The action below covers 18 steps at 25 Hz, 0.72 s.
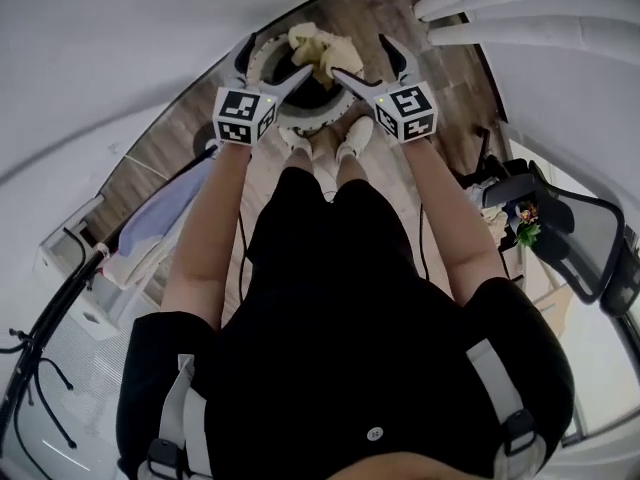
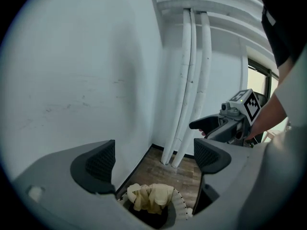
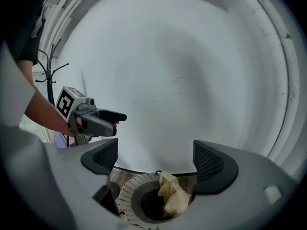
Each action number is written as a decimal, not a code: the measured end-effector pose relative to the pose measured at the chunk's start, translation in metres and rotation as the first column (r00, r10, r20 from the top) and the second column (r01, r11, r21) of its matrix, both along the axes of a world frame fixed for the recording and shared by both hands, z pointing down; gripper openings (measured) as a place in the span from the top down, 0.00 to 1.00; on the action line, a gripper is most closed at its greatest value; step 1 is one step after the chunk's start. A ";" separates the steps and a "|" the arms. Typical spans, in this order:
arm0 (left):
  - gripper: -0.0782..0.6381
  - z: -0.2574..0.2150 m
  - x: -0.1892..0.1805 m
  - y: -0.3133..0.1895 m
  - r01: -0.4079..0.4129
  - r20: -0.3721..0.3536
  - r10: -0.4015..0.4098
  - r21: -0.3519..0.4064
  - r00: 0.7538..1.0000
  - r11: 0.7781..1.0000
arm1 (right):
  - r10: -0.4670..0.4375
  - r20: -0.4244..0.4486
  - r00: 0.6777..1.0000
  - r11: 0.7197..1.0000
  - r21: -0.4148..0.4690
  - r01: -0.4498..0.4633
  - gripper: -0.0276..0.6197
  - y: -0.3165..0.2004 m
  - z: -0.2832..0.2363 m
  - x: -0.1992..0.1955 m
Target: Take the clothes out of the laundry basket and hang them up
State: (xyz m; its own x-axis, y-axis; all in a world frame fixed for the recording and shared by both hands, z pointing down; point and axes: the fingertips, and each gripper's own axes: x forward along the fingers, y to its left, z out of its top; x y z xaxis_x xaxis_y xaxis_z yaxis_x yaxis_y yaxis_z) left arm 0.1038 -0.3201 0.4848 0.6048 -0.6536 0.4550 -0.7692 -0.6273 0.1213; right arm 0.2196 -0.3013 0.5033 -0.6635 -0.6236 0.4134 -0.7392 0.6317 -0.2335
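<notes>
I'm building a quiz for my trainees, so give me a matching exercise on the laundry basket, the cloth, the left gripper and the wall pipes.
1 laundry basket
2 cloth
3 left gripper
4 pipes

A upright against the wall
B jaws apart, holding nothing
C pale yellow, bunched up
D white, ribbed, on the wood floor

Pairs: 1-D, 2-C, 3-B, 4-A

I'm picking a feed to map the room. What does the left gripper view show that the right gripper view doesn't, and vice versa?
Only the left gripper view: white pipes running up the corner, and the right gripper. Only the right gripper view: a coat stand and the left gripper. Both: the white laundry basket with a pale yellow garment in it, seen between open, empty jaws.
</notes>
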 end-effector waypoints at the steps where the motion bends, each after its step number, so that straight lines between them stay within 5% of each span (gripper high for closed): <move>1: 0.17 0.018 0.004 -0.009 -0.032 0.019 0.032 -0.014 0.999 0.999 | 0.010 -0.006 1.000 1.000 -0.015 -0.010 0.20 -0.008 0.017 0.001; 10: 0.17 0.199 0.027 -0.060 -0.209 0.156 0.236 -0.168 0.959 0.963 | 0.096 -0.087 0.991 0.984 -0.140 -0.108 0.23 -0.055 0.180 0.015; 18: 0.18 0.321 0.054 -0.084 -0.302 0.221 0.363 -0.265 0.905 0.916 | 0.023 -0.154 0.988 0.958 -0.280 -0.065 0.26 -0.057 0.310 0.019</move>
State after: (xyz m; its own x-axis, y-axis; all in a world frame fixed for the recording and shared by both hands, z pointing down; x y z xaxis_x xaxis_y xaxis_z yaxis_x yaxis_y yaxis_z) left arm 0.1574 -0.4043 0.8063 0.6092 -0.3002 0.7340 -0.5432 -0.8323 0.1104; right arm 0.2382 -0.3586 0.8136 -0.5562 -0.4939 0.6684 -0.8045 0.5216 -0.2840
